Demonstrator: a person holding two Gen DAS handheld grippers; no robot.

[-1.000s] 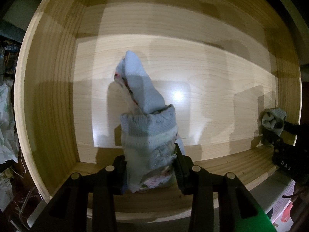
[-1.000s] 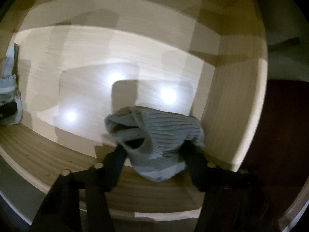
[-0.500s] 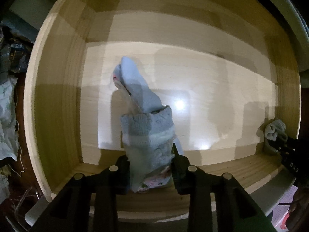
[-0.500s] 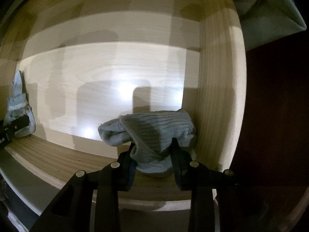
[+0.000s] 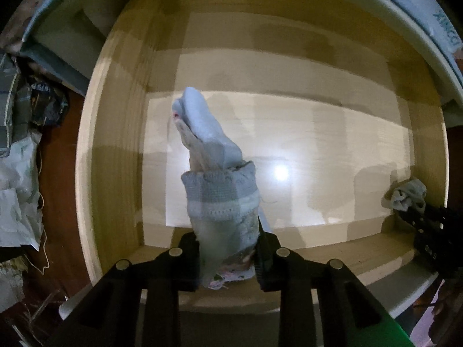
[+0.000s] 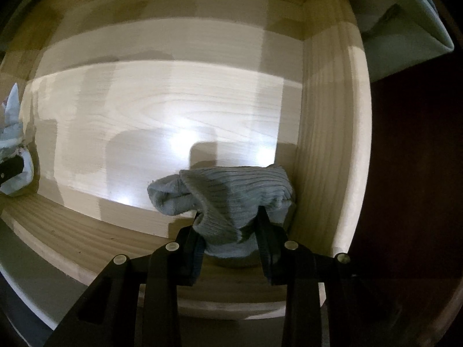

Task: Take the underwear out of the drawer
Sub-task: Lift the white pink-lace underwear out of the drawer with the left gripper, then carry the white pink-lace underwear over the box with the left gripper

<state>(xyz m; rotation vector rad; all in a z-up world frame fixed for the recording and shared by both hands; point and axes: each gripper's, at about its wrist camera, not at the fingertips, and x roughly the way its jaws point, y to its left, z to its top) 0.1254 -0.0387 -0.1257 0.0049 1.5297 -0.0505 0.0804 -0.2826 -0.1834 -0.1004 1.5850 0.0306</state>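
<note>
In the left wrist view my left gripper [image 5: 228, 248] is shut on a pale blue rolled garment [image 5: 220, 196], which stands up between the fingers above the floor of the wooden drawer [image 5: 115, 144]. A folded tip pokes out of its cuff. In the right wrist view my right gripper [image 6: 228, 231] is shut on a grey ribbed garment [image 6: 231, 190], held close to the drawer's right wall [image 6: 327, 144]. Each gripper also shows in the other view: the right gripper [image 5: 428, 231] with its grey garment [image 5: 405, 196], and the left gripper [image 6: 11, 170] with the pale blue garment [image 6: 14, 133].
The drawer floor [image 6: 173, 101] holds nothing but the two held garments. Crumpled paper and bags [image 5: 20, 159] lie outside the drawer on the left. A pale cabinet edge [image 5: 405, 14] curves over the back, and dark red flooring [image 6: 405, 173] lies to the right.
The left gripper squeezed tighter on the pale blue garment and lifted it, so the drawer looks farther away. The right gripper closed on the grey garment and shifted toward the drawer's right wall.
</note>
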